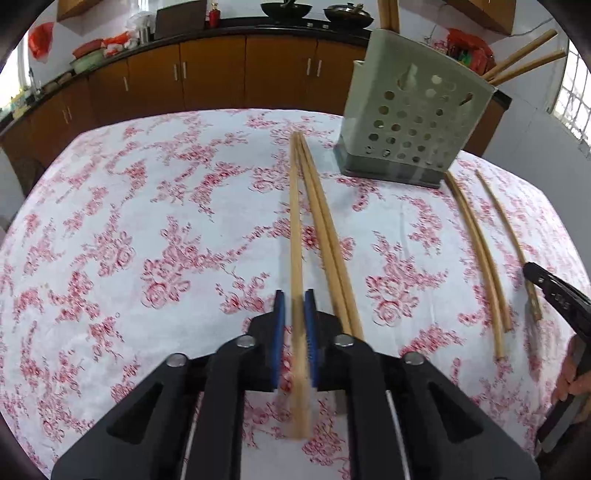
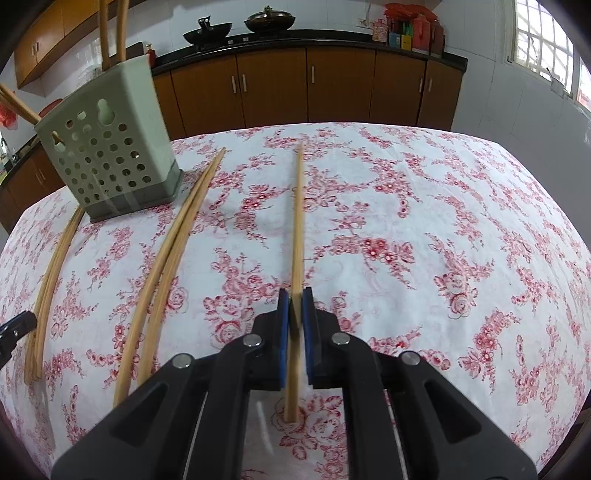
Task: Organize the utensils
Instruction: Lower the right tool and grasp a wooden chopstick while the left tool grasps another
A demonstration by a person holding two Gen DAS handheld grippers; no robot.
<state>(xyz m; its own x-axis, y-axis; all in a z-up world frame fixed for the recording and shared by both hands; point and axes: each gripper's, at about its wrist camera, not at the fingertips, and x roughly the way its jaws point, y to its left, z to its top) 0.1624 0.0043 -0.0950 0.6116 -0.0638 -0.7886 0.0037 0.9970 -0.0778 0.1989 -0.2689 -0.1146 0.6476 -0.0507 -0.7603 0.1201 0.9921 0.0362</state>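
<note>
My left gripper (image 1: pixel 294 301) is shut on a wooden chopstick (image 1: pixel 294 221) that points away over the flowered tablecloth; two more chopsticks (image 1: pixel 327 236) lie right beside it. In the right wrist view my right gripper (image 2: pixel 295 300) is shut on a single chopstick (image 2: pixel 297 221), its near end low over the cloth. The pale green perforated utensil holder (image 1: pixel 417 114) (image 2: pixel 110 147) stands upright at the far side with several chopsticks (image 2: pixel 112 33) sticking out of it. A loose pair of chopsticks (image 2: pixel 170 266) lies between the two grippers.
The table under the red and white cloth (image 2: pixel 443 221) ends at the far edge before brown kitchen cabinets (image 2: pixel 332 85). A person's hand (image 1: pixel 572 373) shows at the right edge of the left wrist view. Two woks (image 2: pixel 240 26) sit on the counter behind.
</note>
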